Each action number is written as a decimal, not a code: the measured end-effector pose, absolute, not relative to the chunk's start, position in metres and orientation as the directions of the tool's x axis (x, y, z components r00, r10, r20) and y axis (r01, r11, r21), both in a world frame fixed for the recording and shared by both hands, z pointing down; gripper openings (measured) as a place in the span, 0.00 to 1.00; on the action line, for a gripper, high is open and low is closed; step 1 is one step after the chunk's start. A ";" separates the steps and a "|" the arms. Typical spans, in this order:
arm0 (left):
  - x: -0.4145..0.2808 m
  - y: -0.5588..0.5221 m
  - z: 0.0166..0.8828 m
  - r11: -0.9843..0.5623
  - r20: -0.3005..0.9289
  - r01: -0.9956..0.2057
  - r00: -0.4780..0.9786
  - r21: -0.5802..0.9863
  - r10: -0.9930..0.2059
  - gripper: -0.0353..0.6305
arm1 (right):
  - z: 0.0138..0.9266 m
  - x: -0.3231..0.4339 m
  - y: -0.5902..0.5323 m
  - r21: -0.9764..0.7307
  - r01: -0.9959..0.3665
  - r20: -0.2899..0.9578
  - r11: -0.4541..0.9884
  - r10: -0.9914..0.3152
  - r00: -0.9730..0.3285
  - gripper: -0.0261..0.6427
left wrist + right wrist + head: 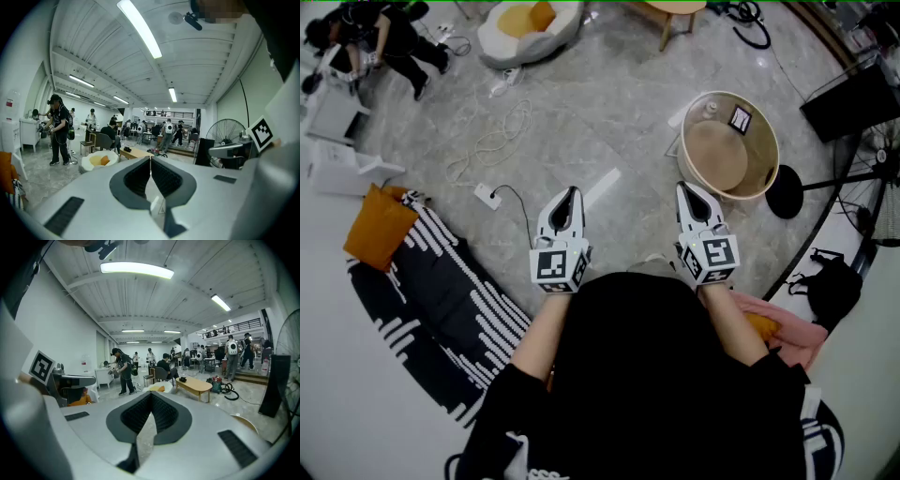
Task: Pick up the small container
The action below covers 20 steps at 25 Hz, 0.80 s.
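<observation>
We've got both grippers out over the marble floor (609, 112): the left gripper (570, 194) and the right gripper (686, 189) each have their fingers pressed together, with nothing between them. The small container (710, 110) sits inside the round tub (766, 178), ahead and to the right of the right gripper, beside a dark card (740, 119). A power strip (486, 195) and a cable (499, 141) lie ahead of the left gripper. A black fan base (785, 191) stands just beside the tub.

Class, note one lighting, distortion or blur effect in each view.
Head view: fisheye bows the marble floor at the edges. Left gripper view: the ceiling tube light is blown out; corners go black. Right gripper view: the overhead lamp glares and looks bent.
</observation>
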<state>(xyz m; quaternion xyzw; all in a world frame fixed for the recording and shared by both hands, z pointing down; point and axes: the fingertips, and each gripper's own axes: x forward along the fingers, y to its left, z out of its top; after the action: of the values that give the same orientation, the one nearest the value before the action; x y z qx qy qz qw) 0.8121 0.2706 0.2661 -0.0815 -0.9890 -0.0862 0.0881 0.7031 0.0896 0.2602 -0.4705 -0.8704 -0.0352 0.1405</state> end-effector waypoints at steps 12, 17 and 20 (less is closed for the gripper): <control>0.768 0.182 0.274 0.965 0.186 0.224 -0.962 0.133 0.198 0.09 | 0.264 0.665 -0.010 -0.037 0.848 0.243 0.529 0.828 -0.506 0.06; 0.753 0.164 0.290 0.967 0.226 0.216 -0.957 0.132 0.183 0.09 | 0.281 0.646 -0.041 -0.074 0.817 0.260 0.573 0.802 -0.539 0.06; 0.733 0.160 0.298 0.974 0.242 0.192 -0.957 0.123 0.158 0.09 | 0.292 0.629 -0.048 -0.077 0.805 0.282 0.588 0.787 -0.548 0.06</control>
<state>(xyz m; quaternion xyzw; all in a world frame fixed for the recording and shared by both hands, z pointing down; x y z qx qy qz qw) 0.7332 0.1601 0.2983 -0.0886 -0.9866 -0.0727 0.1160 0.6291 -0.0480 0.2922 -0.4528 -0.8793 -0.0307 0.1444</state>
